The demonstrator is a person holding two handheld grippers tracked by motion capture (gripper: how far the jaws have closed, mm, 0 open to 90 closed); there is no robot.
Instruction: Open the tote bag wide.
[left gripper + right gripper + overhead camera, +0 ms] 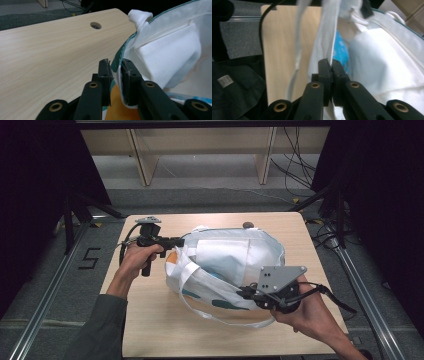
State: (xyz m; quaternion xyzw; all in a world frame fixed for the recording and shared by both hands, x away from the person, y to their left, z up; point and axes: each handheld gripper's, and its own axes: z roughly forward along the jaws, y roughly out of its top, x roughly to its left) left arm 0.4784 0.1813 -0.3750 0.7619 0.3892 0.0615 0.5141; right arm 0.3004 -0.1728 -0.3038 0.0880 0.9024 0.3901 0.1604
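1. Your right gripper (pixel 248 293) sits nearest you, by the table's (pixel 150 330) right front part, with its jaws pressed together on the bag's rim cloth; in the right gripper view (pixel 331 65) the white fabric rises straight out from between the pads.
2. The white tote bag (pixel 230 265) lies on its side across the middle of the table, mouth turned toward your left hand, printed patches of teal and orange showing on its lower face.
3. One long white strap (pixel 220 320) loops loose over the bare wood toward the front edge, just in front of your right gripper, lying in the way of any low sweep there.
4. Your left gripper (pixel 176 241) is at the bag's left end, near the table's left edge. In the left gripper view (pixel 115 68) the teal-trimmed rim hangs between the jaws, which stand a little apart; the rim lies against the right-hand pad, and the left-hand pad looks just clear of it.
5. Inside the bag, a folded white inner pocket (pixel 170 60) lies past that rim.
6. A second strap loop (pixel 140 17) stands up at the bag's far end.
7. A round cable hole (pixel 95 25) is in the table by its far edge.
8. Beyond the table, a wooden shelf frame (pixel 145 162) and loose black cables (pixel 295 165) sit on the floor.
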